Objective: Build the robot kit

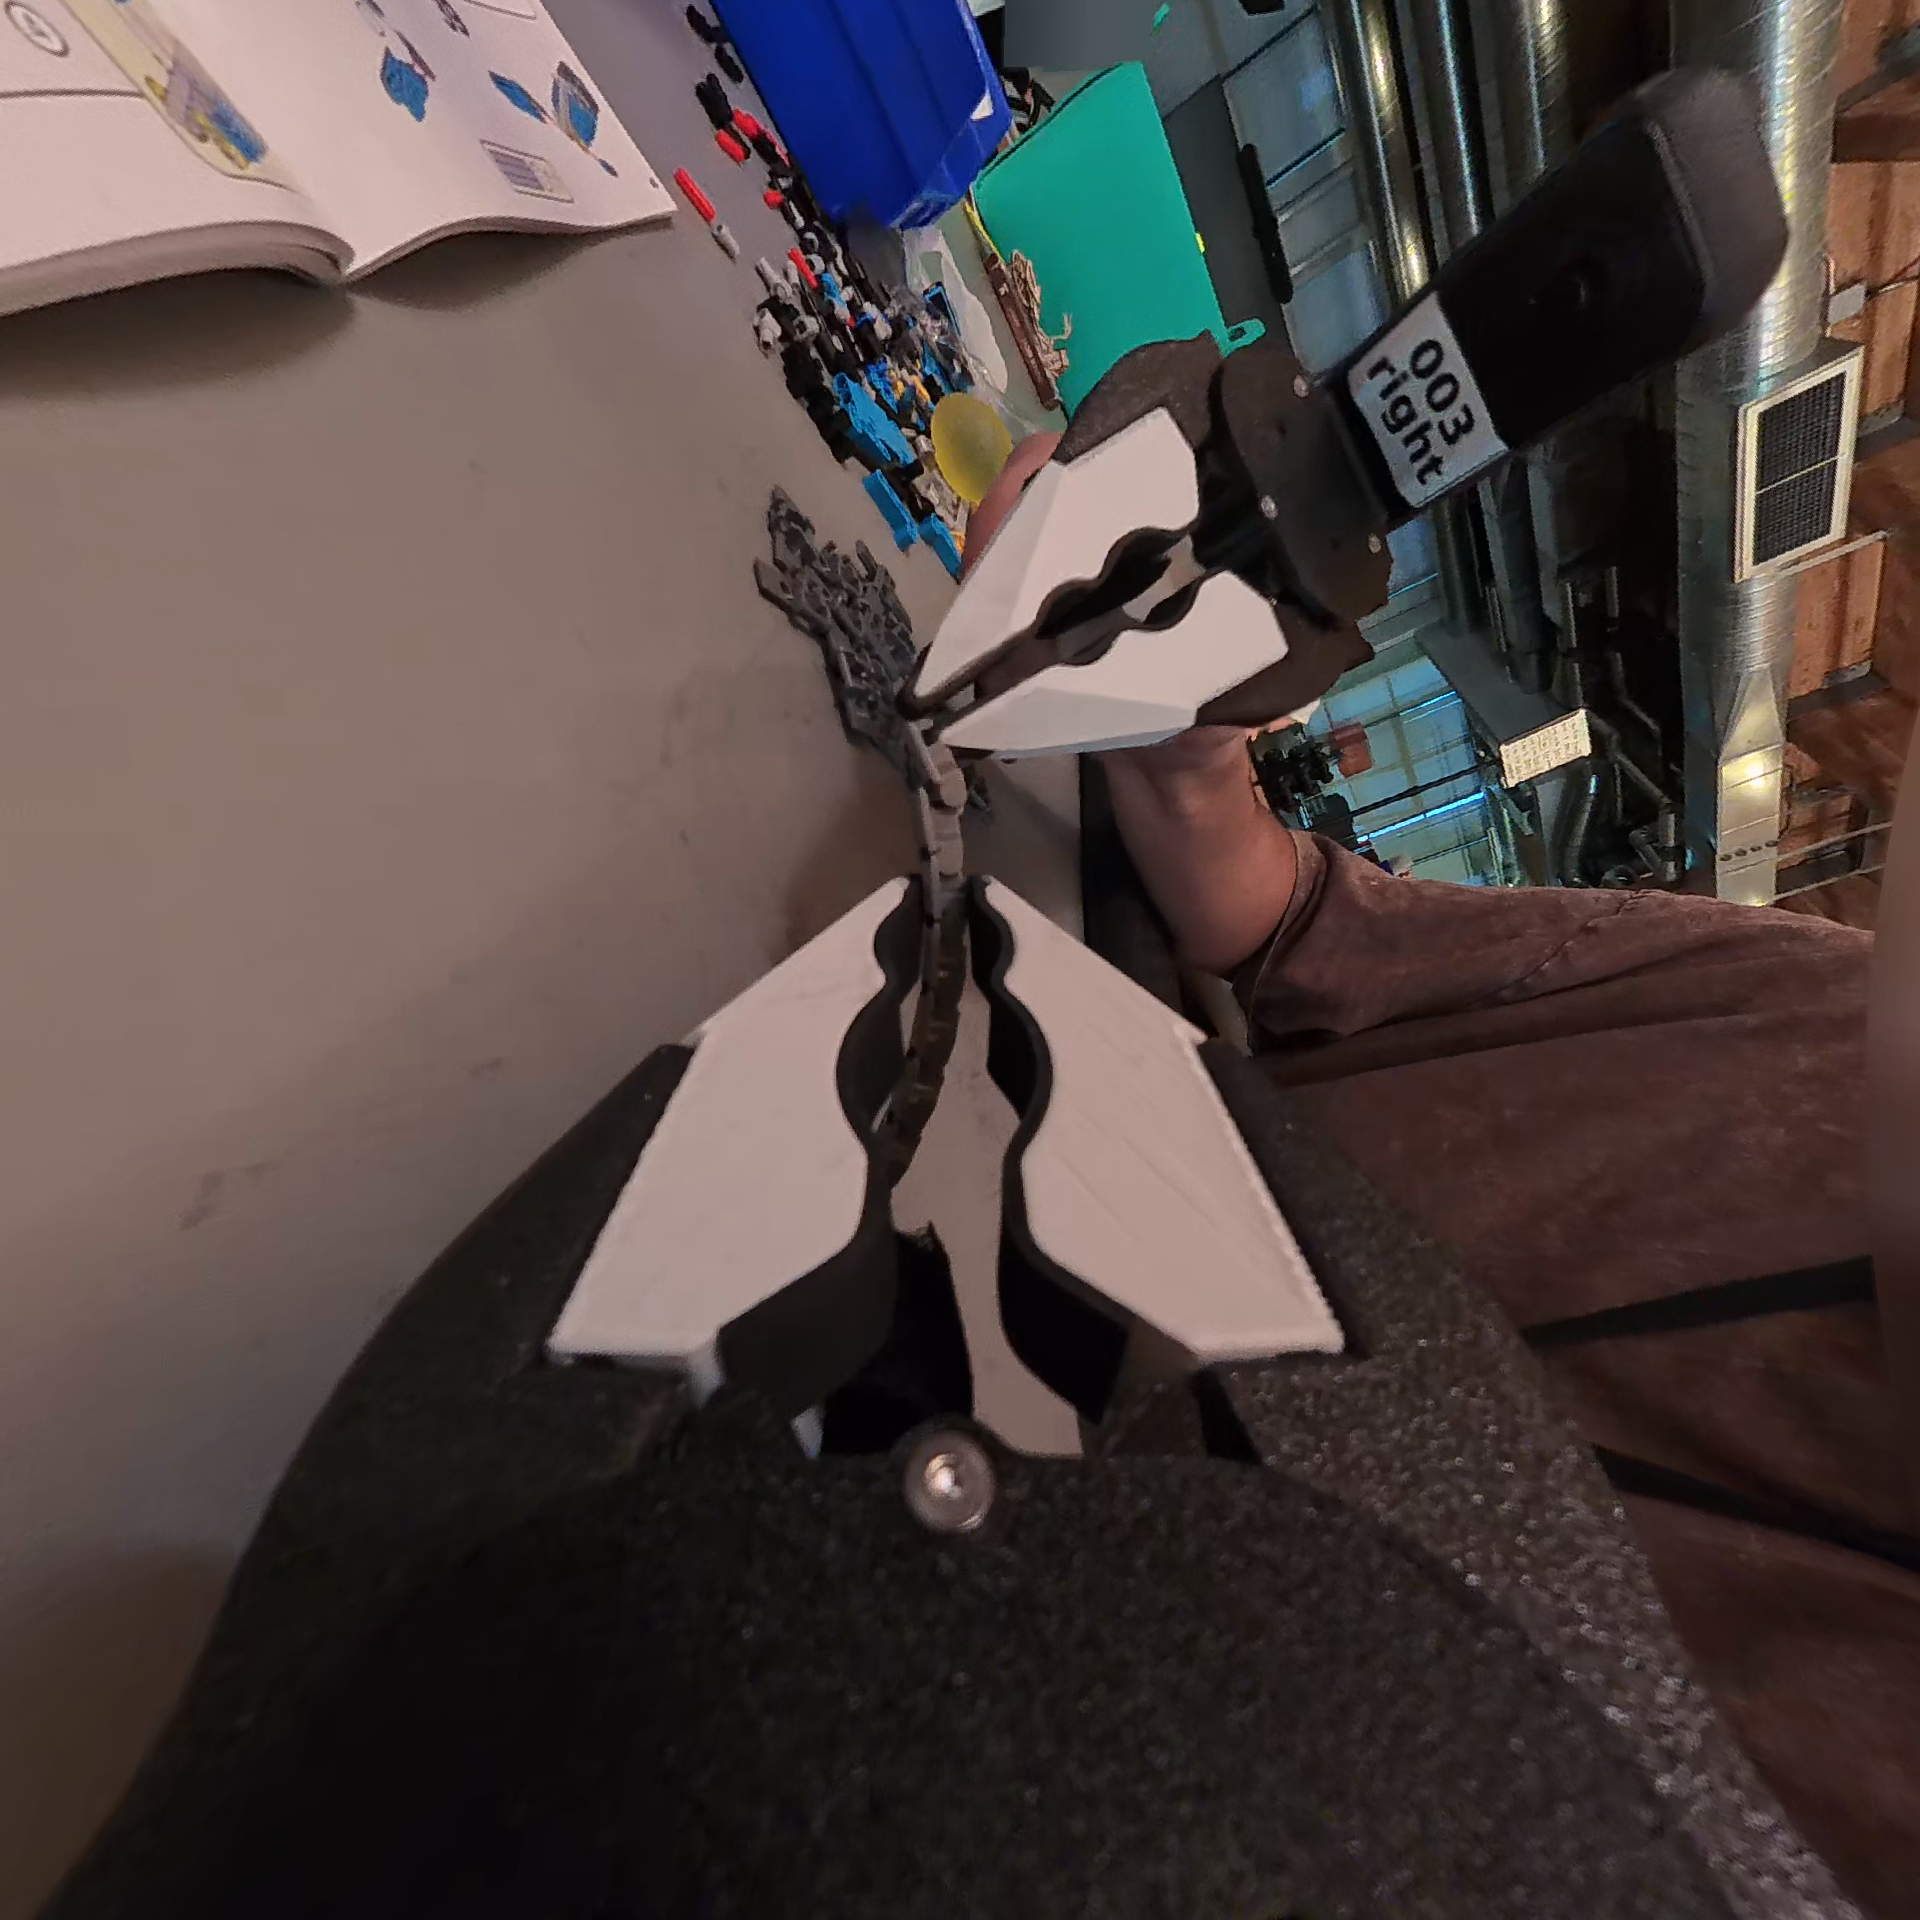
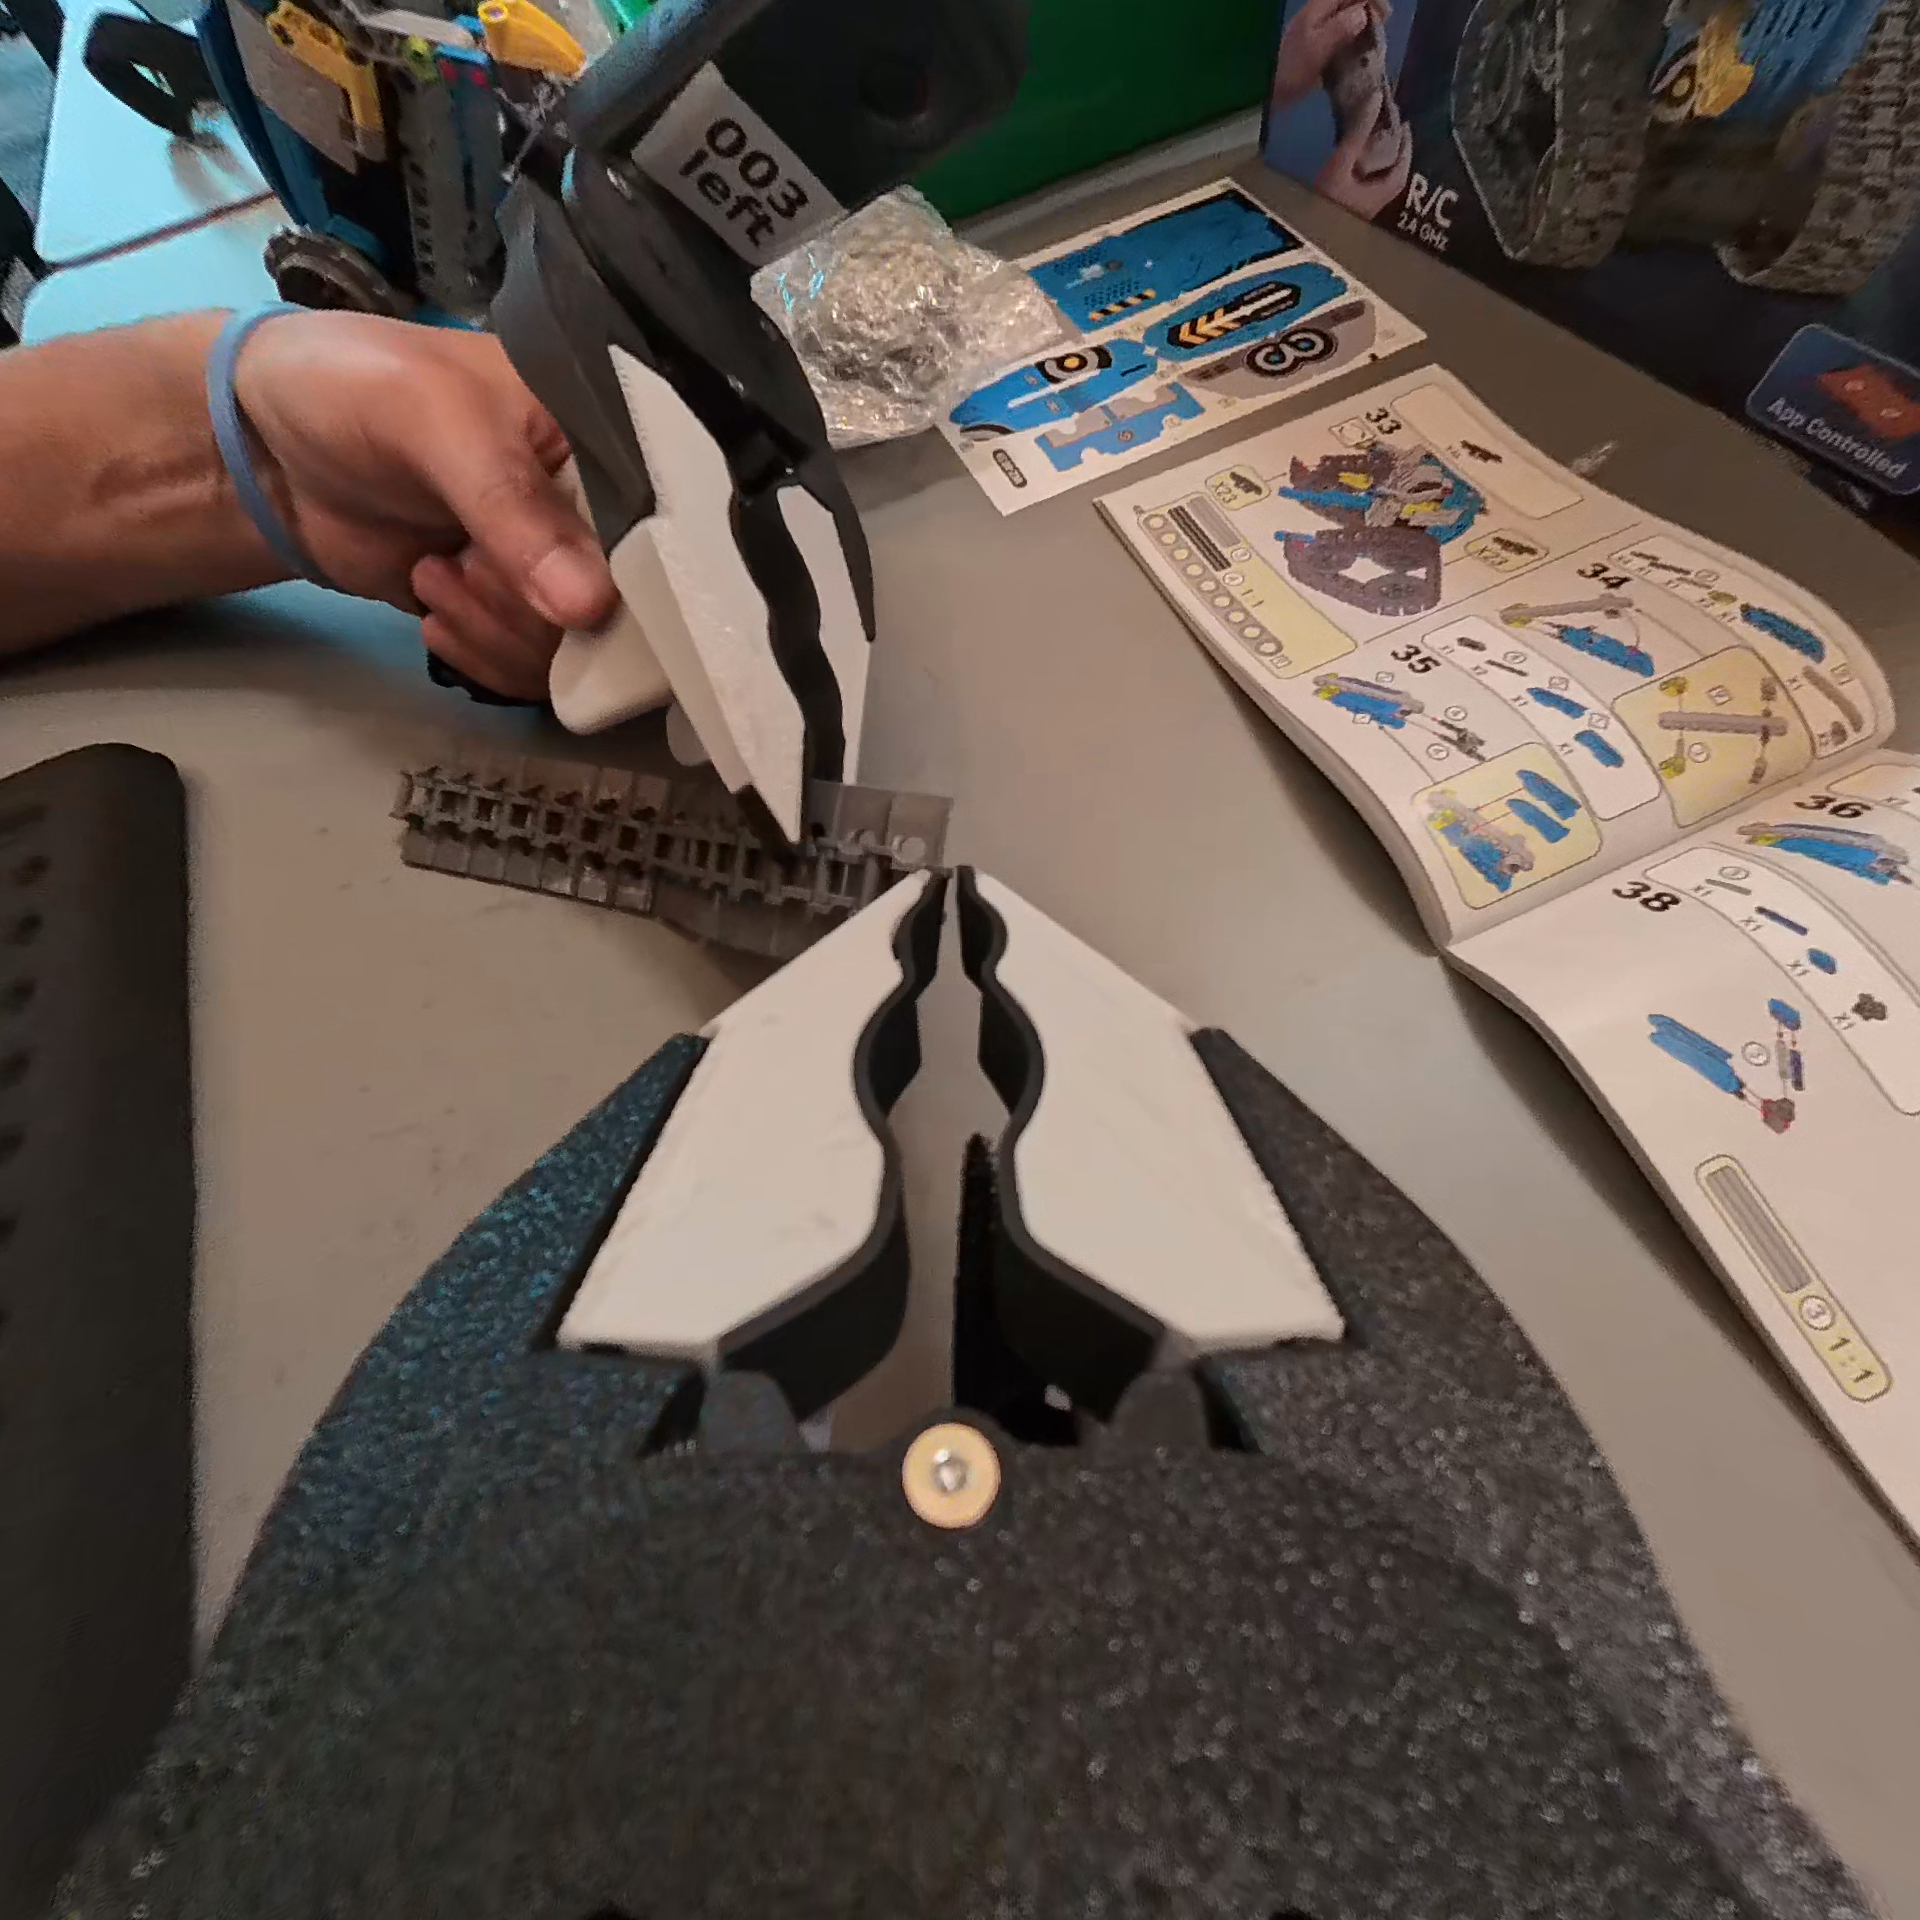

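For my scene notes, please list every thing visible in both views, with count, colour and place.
track strip: one, grey, on the table, one end between the left gripper's fingers
loose track links: a pile, dark grey, table
small building parts: many, blue, black, red, beside the blue bin
instruction booklet: one, open, table
sticker sheet: one, blue and white
plastic bag: one, clear
product box: one, dark
table: grey
left gripper: white fingers, shut on the strip
right gripper: white fingers, nearly closed, at the strip's end

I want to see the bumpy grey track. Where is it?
In the right wrist view the grey track strip lies on the table, centre-left, its end pinched by the left gripper, just beyond the right gripper.
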The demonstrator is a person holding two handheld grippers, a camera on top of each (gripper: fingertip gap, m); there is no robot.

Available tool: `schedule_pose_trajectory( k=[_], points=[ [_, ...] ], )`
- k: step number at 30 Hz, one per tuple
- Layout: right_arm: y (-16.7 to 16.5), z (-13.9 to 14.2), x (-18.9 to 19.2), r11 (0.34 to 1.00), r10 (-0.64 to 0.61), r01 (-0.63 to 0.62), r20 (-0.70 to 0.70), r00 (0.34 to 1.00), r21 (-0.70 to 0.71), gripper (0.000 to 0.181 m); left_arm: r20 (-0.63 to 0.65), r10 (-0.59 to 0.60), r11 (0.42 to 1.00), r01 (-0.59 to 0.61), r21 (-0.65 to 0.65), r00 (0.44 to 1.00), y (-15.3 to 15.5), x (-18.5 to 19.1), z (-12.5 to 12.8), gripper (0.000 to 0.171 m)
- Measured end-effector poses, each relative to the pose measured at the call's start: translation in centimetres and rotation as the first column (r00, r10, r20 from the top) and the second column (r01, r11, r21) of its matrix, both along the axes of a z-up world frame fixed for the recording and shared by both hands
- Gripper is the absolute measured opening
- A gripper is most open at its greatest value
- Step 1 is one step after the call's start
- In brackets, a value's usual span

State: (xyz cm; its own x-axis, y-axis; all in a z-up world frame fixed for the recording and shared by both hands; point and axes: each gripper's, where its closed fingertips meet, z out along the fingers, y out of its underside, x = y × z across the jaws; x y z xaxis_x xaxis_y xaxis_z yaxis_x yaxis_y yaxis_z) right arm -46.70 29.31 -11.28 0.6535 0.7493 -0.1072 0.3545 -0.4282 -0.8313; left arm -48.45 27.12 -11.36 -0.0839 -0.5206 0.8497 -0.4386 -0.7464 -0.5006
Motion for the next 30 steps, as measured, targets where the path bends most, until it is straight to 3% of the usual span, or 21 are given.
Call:
schedule_pose_trajectory(
  k=[30],
  points=[
    [-0.3, 1.0, 0.0, 0.978, -0.009, -0.059, -0.321, 0.947, -0.202, 0.025, 0.059, -0.025, 0.998, 0.029, -0.059, 0.998, -0.2, -0.3, 1.0, 0.007]
  ],
)
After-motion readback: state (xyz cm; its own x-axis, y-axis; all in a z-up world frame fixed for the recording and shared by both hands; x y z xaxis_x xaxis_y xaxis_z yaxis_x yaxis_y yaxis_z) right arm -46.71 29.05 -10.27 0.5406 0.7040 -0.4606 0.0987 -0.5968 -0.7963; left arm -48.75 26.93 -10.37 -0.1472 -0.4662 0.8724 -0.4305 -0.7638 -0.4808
